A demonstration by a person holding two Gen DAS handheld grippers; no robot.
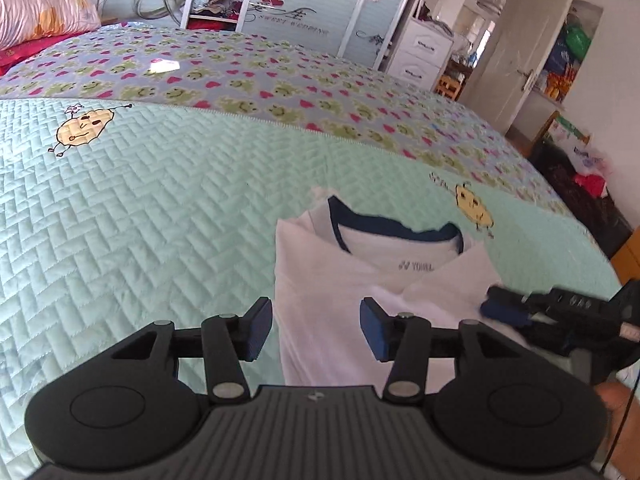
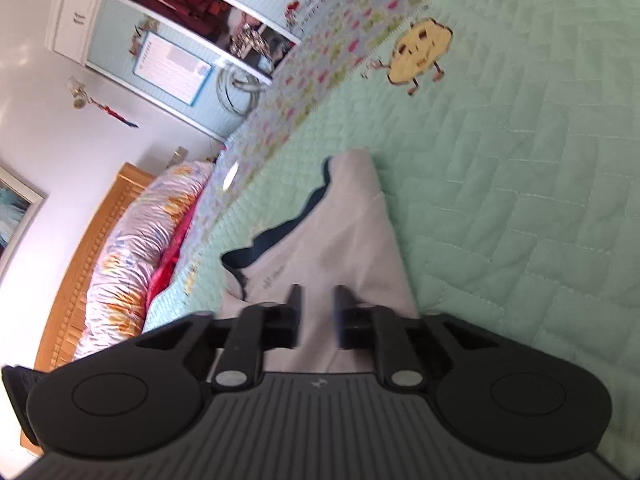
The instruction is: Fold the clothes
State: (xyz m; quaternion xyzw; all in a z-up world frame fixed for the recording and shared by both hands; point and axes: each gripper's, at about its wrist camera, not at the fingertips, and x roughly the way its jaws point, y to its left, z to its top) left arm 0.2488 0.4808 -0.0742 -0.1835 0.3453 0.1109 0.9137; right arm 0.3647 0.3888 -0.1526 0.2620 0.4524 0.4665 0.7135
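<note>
White shirt (image 1: 340, 292), navy collar, on bed (image 1: 160, 208); lower part hidden, neck label partly legible "YON". Left claw (image 1: 316, 330) wide, empty. Right claw (image 2: 318, 316) narrowly parted, blurred, empty.

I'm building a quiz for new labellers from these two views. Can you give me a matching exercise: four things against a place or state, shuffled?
Things:
1. white shirt with navy collar
2. left gripper
3. floral pink pillow
4. yellow cartoon patch

Places or states:
A. stitched on the mint quilted bedspread
B. open, over the shirt's left edge
C. at the head of the bed
D. lying partly folded on the bedspread

Pairs: 1-D, 2-B, 3-C, 4-A
</note>
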